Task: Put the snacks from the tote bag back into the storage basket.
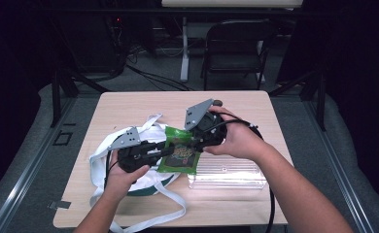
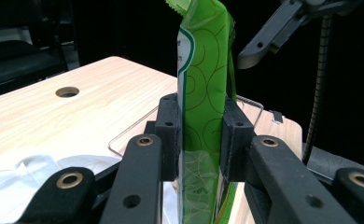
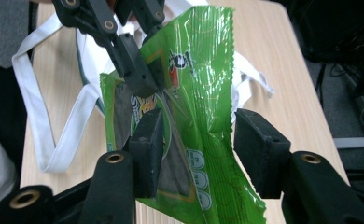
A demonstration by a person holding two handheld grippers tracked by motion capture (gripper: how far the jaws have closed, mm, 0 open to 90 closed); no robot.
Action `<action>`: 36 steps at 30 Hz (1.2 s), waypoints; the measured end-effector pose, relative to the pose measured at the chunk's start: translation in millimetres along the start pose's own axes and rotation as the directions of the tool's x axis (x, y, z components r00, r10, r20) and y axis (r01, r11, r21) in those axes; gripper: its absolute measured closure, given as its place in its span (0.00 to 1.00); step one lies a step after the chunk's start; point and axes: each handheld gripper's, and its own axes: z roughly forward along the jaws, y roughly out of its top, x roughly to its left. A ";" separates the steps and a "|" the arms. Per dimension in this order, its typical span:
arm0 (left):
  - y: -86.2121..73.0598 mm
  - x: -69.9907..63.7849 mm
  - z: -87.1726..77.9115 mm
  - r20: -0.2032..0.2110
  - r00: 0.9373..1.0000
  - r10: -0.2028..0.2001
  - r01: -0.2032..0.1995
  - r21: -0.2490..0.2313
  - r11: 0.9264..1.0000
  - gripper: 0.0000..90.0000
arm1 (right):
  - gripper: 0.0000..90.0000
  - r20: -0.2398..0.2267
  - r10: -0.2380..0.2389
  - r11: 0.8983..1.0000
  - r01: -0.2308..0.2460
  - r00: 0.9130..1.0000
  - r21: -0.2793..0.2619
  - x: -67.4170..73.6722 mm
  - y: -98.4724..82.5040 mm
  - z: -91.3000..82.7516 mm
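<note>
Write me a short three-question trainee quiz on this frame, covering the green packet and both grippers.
1. True or false: the left gripper is shut on the green snack packet.
2. The right gripper has its jaws: A) clamped on the white strap, B) apart on either side of the packet, C) resting on the clear plastic container.
3. What white thing lies on the table under the left hand?

Key
1. True: in the left gripper view both pads press the packet's sides.
2. B: in the right gripper view one pad is near the packet and the other stands off it.
3. A white cloth bag with long straps, left of the clear plastic container.
</note>
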 end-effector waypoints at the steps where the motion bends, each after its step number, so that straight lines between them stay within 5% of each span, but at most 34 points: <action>1: 0.1 -1.0 0.4 0.000 1.000 -0.001 0.001 0.004 1.000 0.81 | 0.60 -0.006 0.003 1.000 -0.003 1.000 0.004 0.3 -0.1 1.2; 22: 0.8 -8.6 5.7 -0.002 0.997 0.073 -0.073 0.034 0.997 0.81 | 0.82 -0.085 0.007 0.997 -0.001 0.996 0.075 0.2 0.2 4.5; 36: -0.1 -8.5 7.1 -0.002 0.999 0.055 -0.055 0.018 0.998 0.79 | 0.87 -0.082 -0.026 0.996 0.033 0.996 0.087 2.4 2.5 2.3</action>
